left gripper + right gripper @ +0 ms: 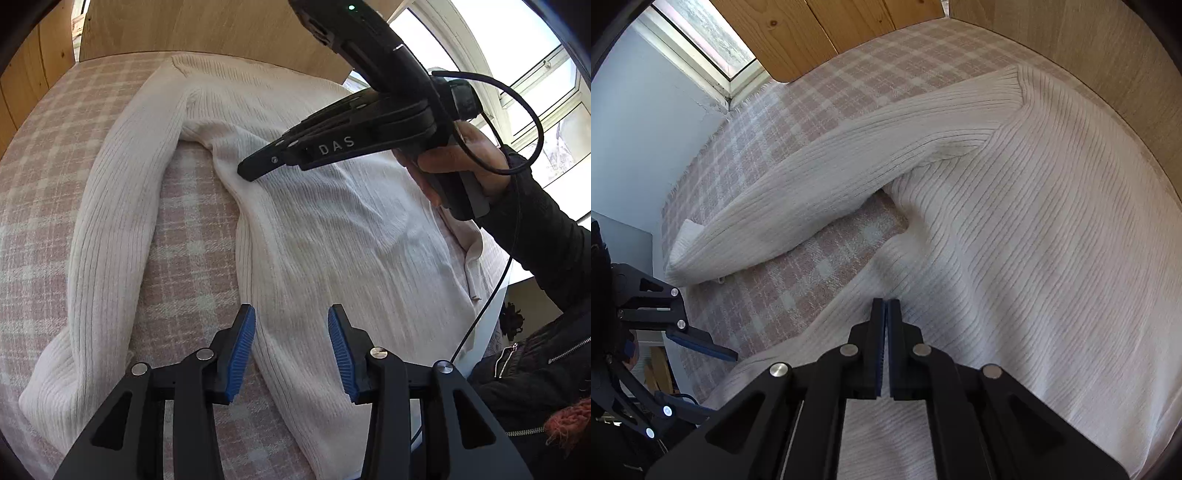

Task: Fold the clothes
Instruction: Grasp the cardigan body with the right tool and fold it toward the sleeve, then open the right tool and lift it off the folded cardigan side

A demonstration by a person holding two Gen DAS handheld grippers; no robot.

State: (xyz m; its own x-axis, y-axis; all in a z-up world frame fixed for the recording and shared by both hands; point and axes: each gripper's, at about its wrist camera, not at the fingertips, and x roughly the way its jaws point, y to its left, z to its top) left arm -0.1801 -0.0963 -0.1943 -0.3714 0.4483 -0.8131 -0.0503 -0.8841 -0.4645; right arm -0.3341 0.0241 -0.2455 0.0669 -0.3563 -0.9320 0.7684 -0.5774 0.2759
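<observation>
One garment: a cream ribbed sweater (325, 229) lies spread across a pink checked blanket (192, 236), filling the centre and right of the left wrist view.
Progress: early, by my reading; the body lies flat and no fold across it shows yet.
Done so far: the sweater looks laid out, with one sleeve (110, 206) bent down the left of the frame, apart from the body, a strip of blanket between them.
Left to do: the sleeve has to come in over the body, then the body needs folding; the other sleeve is not visible.
Left claw (291, 350): partly open at the bottom centre of its own view, blue pads either side of the sweater's side edge, gripping nothing.
Right claw (886, 314): fully closed, its tip on or just above the sweater near the armpit; whether any knit is pinched I cannot tell.
Look of the sweater: fine vertical ribs, soft and limp, lightly rumpled near the armpit, cuff (687, 236) at the left of the right wrist view.
Surroundings: wooden board (221, 26) at the top.
</observation>
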